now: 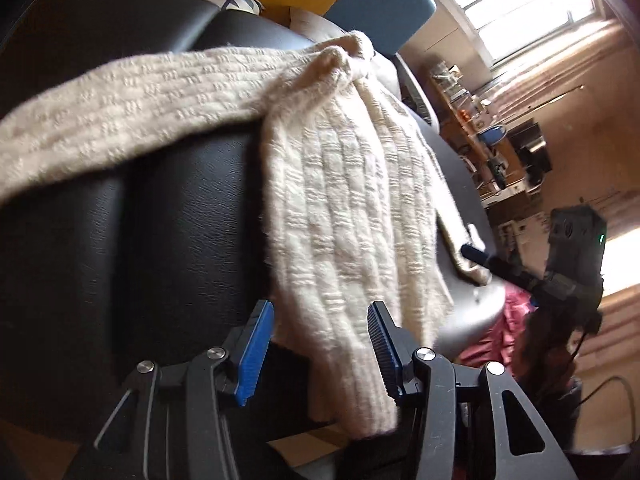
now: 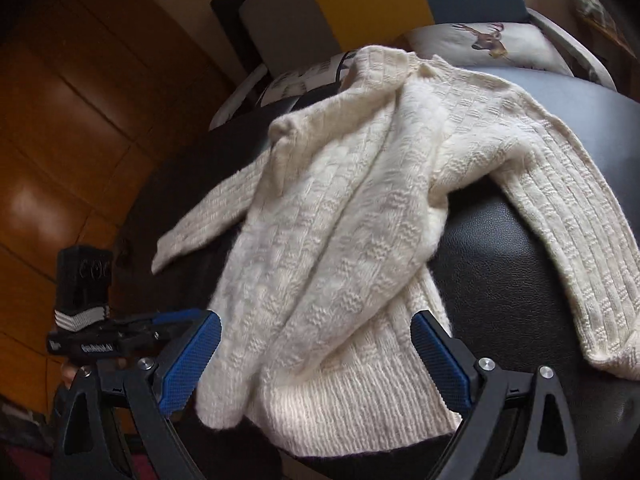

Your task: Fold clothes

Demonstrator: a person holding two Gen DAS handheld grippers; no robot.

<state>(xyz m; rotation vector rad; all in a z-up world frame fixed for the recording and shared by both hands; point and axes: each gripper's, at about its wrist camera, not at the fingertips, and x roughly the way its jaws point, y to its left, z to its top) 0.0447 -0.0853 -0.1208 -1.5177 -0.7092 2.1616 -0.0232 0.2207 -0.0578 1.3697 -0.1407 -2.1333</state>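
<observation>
A cream sweater [image 2: 340, 216] lay spread over the black sofa [image 2: 512, 264], one sleeve trailing toward four o'clock, the other toward nine. The right gripper [image 2: 316, 364] hung released over the ribbed hem at six o'clock, its blue pads [image 2: 188, 364] wide apart on either side of the knit. The left gripper [image 1: 316, 352] was released too, with the sweater's edge lying between its pads and not pinched. A deer cushion [image 2: 488, 46] sat at one o'clock.

We count one cream knitted sweater [image 2: 344, 216] with two sleeves, two grippers, left [image 1: 320, 354] and right [image 2: 316, 364], and one deer-print cushion [image 2: 488, 46].
</observation>
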